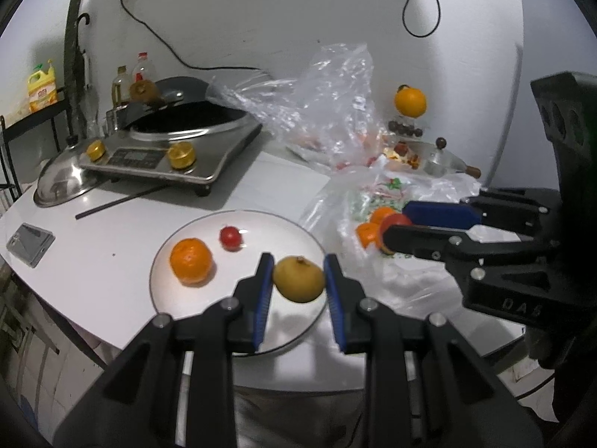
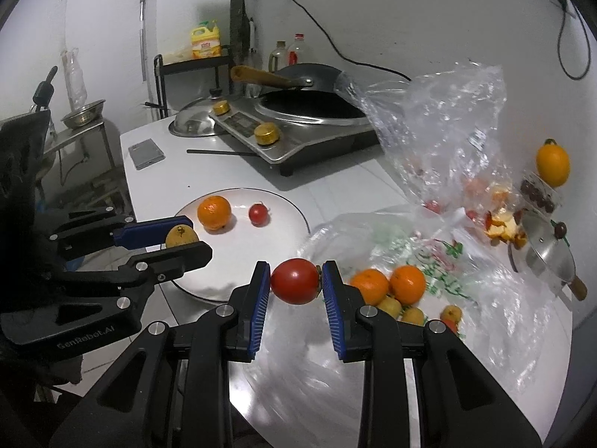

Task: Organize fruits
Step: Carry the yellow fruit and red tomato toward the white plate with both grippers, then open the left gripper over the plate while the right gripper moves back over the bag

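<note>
While gripping fruit: both tongs [image 1: 297,280] [image 2: 295,280] angled downward

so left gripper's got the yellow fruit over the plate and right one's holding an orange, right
Not quite. The right gripper holds a red fruit, not an orange; the right wrist view shows it pinched between the blue fingers. The oranges lie on the bag behind it. The left gripper does hold the yellow fruit over the plate.
</note>
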